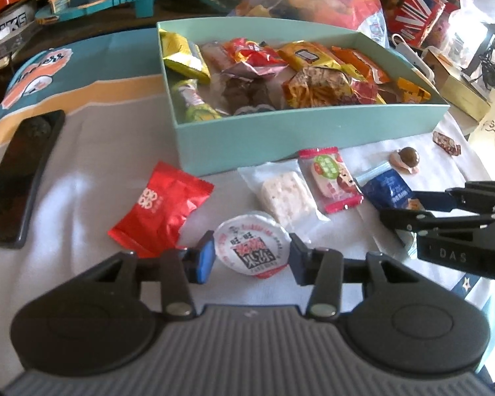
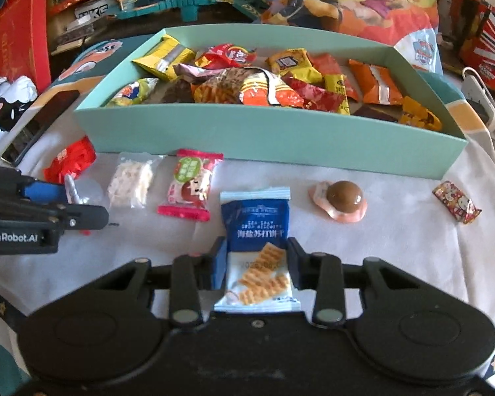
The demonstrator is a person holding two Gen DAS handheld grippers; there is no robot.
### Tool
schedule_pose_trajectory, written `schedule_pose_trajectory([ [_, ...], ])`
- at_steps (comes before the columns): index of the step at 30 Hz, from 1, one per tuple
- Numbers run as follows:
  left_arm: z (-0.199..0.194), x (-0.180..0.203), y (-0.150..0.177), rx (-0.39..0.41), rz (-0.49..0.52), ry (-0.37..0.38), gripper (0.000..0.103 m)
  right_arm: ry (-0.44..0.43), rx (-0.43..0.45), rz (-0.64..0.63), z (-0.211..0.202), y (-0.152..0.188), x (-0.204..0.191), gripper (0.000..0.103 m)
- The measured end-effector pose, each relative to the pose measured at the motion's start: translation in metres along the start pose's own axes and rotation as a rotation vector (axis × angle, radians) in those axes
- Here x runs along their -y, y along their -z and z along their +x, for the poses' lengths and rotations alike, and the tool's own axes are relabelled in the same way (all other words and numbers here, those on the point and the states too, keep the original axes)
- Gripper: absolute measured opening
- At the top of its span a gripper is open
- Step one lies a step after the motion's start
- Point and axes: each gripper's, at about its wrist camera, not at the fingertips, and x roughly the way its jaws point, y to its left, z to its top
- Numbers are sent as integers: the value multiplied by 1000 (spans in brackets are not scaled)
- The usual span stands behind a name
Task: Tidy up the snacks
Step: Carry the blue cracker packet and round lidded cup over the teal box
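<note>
A teal box (image 1: 300, 138) (image 2: 247, 132) full of snack packets stands at the back of the white cloth. My left gripper (image 1: 250, 257) has its jaws around a round jelly cup (image 1: 251, 247) with a white printed lid, touching its sides. My right gripper (image 2: 255, 264) has its jaws around a blue soda biscuit packet (image 2: 255, 231), also in the left wrist view (image 1: 387, 189). Loose in front of the box lie a red packet (image 1: 161, 208), a clear rice cracker packet (image 1: 285, 196), a pink candy packet (image 1: 330, 180) and a chocolate ball cup (image 2: 341, 199).
A black phone (image 1: 19, 175) lies at the left on the cloth. A small patterned candy (image 2: 457, 206) lies at the right. Toys, boxes and a cartoon bag (image 2: 346, 0) crowd the area behind the teal box.
</note>
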Motion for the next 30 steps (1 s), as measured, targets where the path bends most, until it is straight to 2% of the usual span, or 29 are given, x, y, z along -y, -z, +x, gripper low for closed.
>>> schedule_pose_trajectory([
  [9,-1,5,2,9,14,-23,45,23,43,-18,5,3,-2,42],
  [11,-3,5,3,7,7,-18,45,15,26,-18,3,0,-2,36],
  [22,-24,1,19,-12,-45,1,45,-58,2,148,-22,12,26,36],
  [30,-56,0,12,46,-51,52,45,-71,79,221,-53,2,40,36],
])
